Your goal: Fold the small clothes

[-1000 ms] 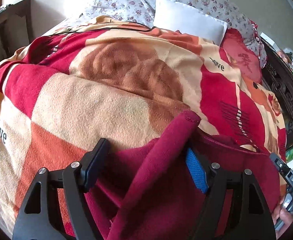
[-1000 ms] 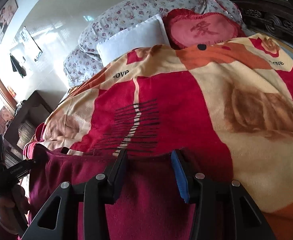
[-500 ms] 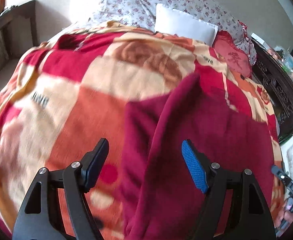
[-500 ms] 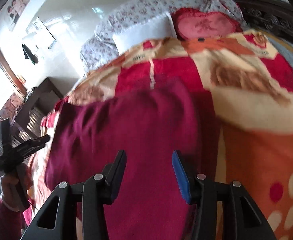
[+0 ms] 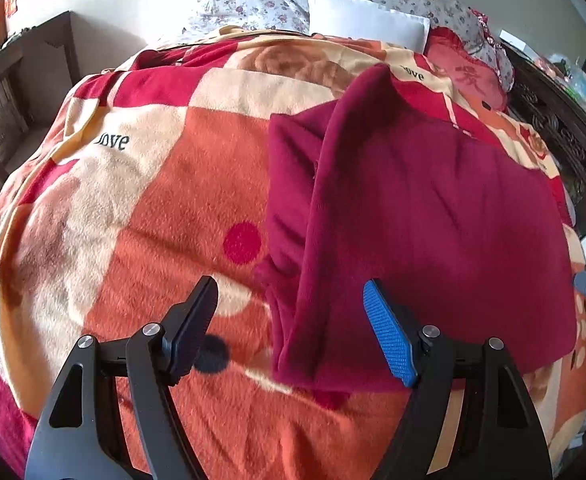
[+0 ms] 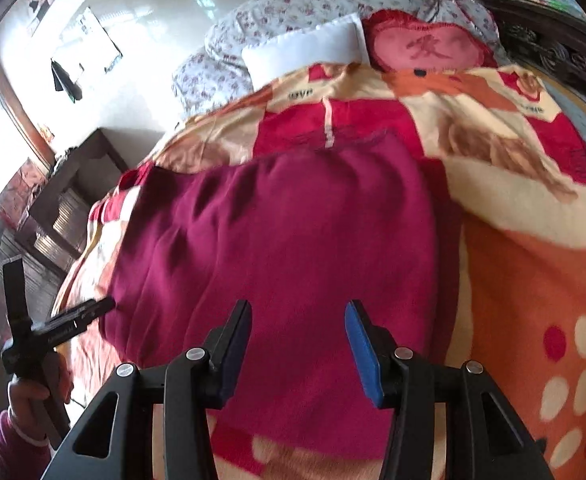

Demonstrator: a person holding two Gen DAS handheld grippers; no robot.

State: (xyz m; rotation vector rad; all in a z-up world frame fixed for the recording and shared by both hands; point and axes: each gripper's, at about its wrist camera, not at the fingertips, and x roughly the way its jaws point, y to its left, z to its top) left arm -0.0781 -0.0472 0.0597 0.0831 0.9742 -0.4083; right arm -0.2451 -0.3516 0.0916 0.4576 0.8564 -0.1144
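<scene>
The dark red garment (image 5: pixel 433 216) lies spread on the patterned blanket (image 5: pixel 165 200) covering the bed, one raised fold running along its left side. The left claw (image 5: pixel 289 320) hangs above the garment's near left edge, jaws apart and holding nothing. The right claw (image 6: pixel 297 344) hovers over the near edge, jaws also apart and empty. Bare blanket stretches wide on both sides; a white pillow (image 6: pixel 305 52) sits well beyond the far edge.

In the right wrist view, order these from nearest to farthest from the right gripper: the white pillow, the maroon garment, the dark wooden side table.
From the right gripper:
1. Maroon garment, lying right under and ahead of the fingers.
2. Dark wooden side table, off to the left beside the bed.
3. White pillow, at the bed's head, straight ahead.
</scene>
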